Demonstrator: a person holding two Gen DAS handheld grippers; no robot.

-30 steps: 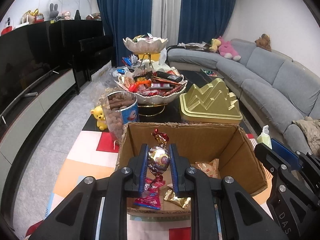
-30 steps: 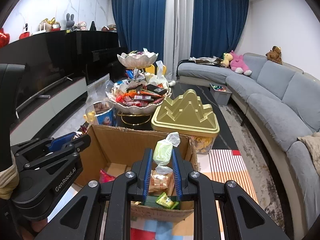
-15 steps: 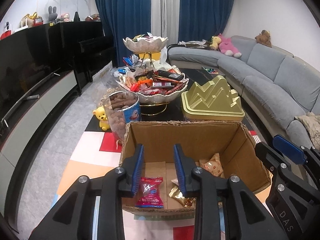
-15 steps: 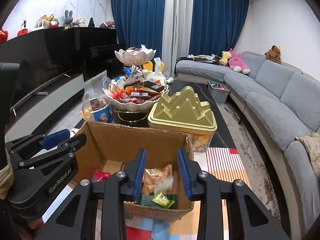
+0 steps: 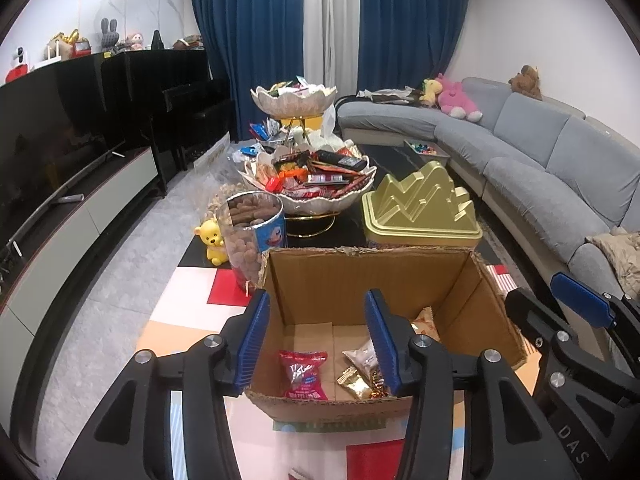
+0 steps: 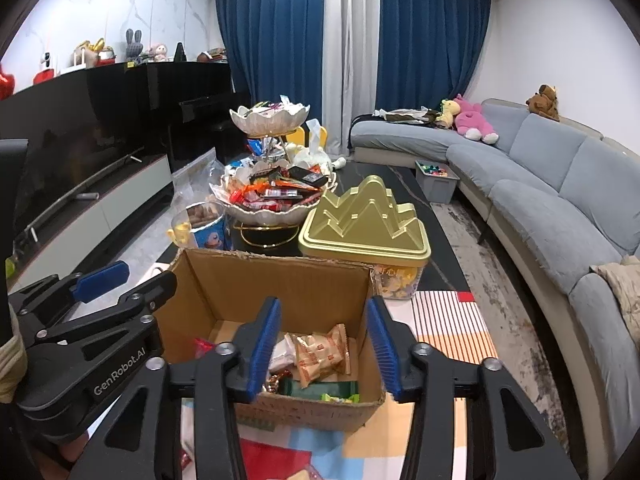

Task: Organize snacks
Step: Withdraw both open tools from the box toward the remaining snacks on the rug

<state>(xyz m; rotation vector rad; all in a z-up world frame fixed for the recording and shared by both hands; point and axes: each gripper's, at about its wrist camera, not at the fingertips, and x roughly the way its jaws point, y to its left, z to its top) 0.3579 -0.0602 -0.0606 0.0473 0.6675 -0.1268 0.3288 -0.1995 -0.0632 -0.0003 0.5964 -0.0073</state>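
A: Left gripper (image 5: pixel 318 340)?
B: Spread wide, nothing between the blue pads (image 5: pixel 253 340). Hovering over the near edge of the cardboard box (image 5: pixel 360 276).

A: Right gripper (image 6: pixel 322 346)?
B: Same. Wide apart, nothing held, poised over the box's near right part. Also visible at the right edge of the left wrist view.

A: Snacks?
B: Inside the box, below both tongs. Between the left tips: red packet (image 5: pixel 304 374) flat on the box floor. Just inside the left tongs' right finger: silver-brown wrapper (image 5: pixel 362 356) and gold wrapper (image 5: pixel 354 380), close together, touching or not unclear. Between the right tips: orange-striped packets (image 6: pixel 320 354), with a dark green packet (image 6: pixel 320 390) nearer the tongs, against the box's front wall.

A: Beyond the box?
B: Ahead of the tongs, past the far wall: gold mountain-shaped tin (image 5: pixel 420 212) ahead-right, clear jar of brown snacks (image 5: pixel 254 236) ahead-left, touching or just beside the box corner. Two-tier shell-shaped bowl stand (image 5: pixel 308 188) further ahead, heaped with wrapped snacks. Yellow bear figure (image 5: pixel 212 240) left of the jar.

A: Surroundings?
B: Grey sofa (image 6: pixel 560 200) far right.
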